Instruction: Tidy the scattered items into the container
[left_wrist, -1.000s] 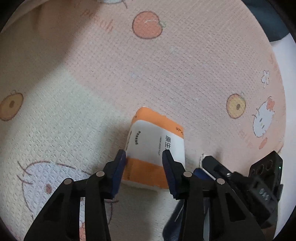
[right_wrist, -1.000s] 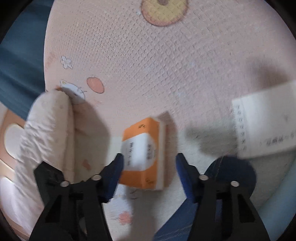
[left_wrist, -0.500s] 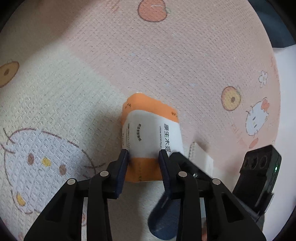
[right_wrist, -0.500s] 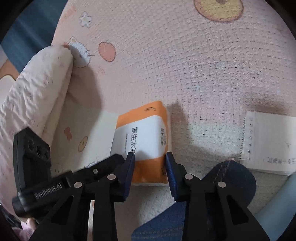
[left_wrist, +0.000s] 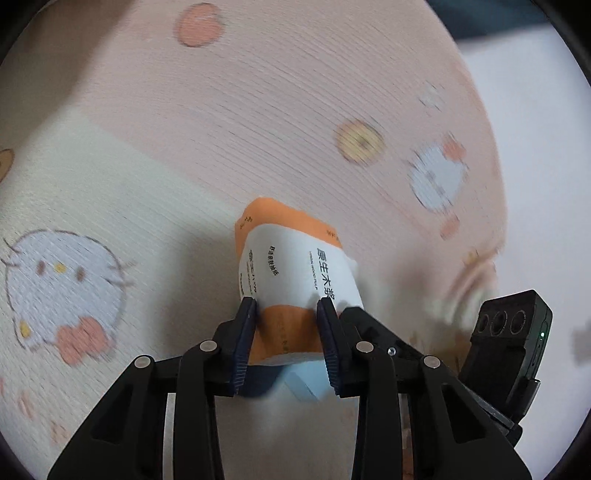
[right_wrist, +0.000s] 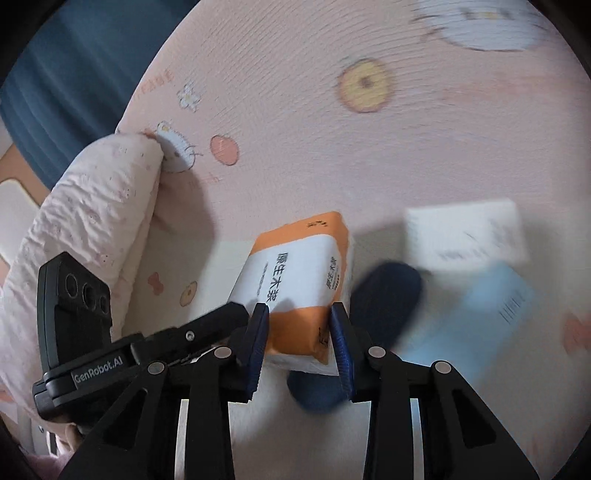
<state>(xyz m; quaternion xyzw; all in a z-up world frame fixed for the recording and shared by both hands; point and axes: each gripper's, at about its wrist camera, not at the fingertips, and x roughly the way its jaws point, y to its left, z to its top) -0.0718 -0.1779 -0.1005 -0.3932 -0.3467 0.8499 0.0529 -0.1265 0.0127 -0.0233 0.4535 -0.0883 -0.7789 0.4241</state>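
Note:
An orange and white tissue pack (left_wrist: 295, 280) is clamped from both sides. My left gripper (left_wrist: 286, 314) is shut on its near end, and my right gripper (right_wrist: 299, 321) is shut on the same pack (right_wrist: 295, 284) from the other side. The pack is held above the pink cartoon-print blanket (left_wrist: 258, 110). The right gripper's body shows in the left wrist view (left_wrist: 509, 343), and the left gripper's body shows in the right wrist view (right_wrist: 77, 314). No container is in view.
A white notepad (right_wrist: 465, 232) and a light blue packet (right_wrist: 491, 299) lie on the blanket at right, blurred. A dark blue round thing (right_wrist: 384, 291) is beneath the pack. A rolled pink quilt (right_wrist: 85, 214) lies at left. A blue wall (right_wrist: 74, 74) is behind.
Both grippers closed on the tissue pack and lifted it off the blanket. The views shifted and blurred with the motion; a light blue packet came into view.

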